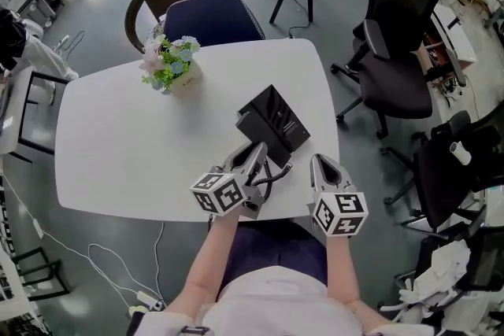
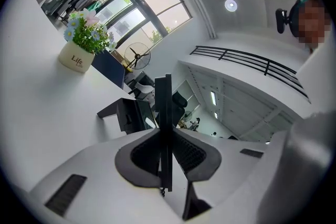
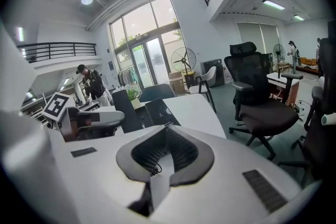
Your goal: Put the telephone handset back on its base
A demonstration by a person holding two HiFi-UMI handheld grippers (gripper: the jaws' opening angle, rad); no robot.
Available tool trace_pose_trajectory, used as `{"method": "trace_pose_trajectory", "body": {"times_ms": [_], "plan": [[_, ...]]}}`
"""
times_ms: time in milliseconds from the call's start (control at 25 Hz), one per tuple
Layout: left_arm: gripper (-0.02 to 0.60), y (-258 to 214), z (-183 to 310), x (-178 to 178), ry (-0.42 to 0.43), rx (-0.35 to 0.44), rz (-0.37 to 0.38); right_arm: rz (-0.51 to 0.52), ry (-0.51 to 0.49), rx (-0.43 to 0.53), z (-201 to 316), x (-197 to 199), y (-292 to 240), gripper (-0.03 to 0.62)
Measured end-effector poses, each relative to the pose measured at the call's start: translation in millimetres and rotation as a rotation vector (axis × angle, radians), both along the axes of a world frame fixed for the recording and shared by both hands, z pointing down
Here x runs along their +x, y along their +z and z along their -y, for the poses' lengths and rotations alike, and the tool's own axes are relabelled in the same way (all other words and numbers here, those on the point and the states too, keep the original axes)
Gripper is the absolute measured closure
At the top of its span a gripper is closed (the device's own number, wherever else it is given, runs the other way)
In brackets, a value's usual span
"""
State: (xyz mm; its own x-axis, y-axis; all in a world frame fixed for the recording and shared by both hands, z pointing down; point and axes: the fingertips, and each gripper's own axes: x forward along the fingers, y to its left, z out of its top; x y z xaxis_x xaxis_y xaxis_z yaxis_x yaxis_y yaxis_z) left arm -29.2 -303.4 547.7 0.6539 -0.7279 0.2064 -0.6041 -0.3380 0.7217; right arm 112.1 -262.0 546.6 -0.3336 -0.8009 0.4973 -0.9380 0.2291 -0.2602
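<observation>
At the lower centre were two grey grippers with marker cubes: the left gripper [image 1: 257, 157] clamped one slim black handset [image 2: 163, 113] edge-on, its coiled cord [image 1: 277, 171] trailing; the right gripper [image 1: 321, 164] was closed and empty. Beyond, one angular black base [image 1: 274, 122] sat mid-frame on the smooth white table [image 1: 118, 138], with one flower pot [image 1: 179, 73] at upper left

White table [image 1: 118, 145]. Black phone base [image 1: 276, 122], black handset [image 2: 164, 128], black coiled cord [image 1: 272, 175]. Left gripper [image 1: 257, 150] & right gripper [image 1: 322, 163]: pale grey, dark grey pads [image 2: 144, 157], cubes [image 1: 220, 193] w/ b&w square markers. Cream pot [image 1: 187, 81], green leaves [image 1: 161, 79], pink & blue flowers [image 1: 167, 59]. Navy chair [image 1: 213, 18]. Black office chair [image 1: 398, 51]. Grey floor [image 1: 331, 4].
</observation>
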Motion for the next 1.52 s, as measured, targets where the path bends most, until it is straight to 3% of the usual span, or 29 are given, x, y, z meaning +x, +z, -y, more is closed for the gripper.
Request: {"method": "trace_pose_trajectory", "body": {"times_ms": [920, 1520], "plan": [[0.505, 40, 27, 4, 0.104, -0.162, -0.119, -0.024, -0.004, -0.086, 15, -8, 26, 0.556], [0.503, 59, 32, 3, 0.104, -0.234, -0.165, -0.016, 0.025, -0.121, 22, -1, 37, 0.556]]}}
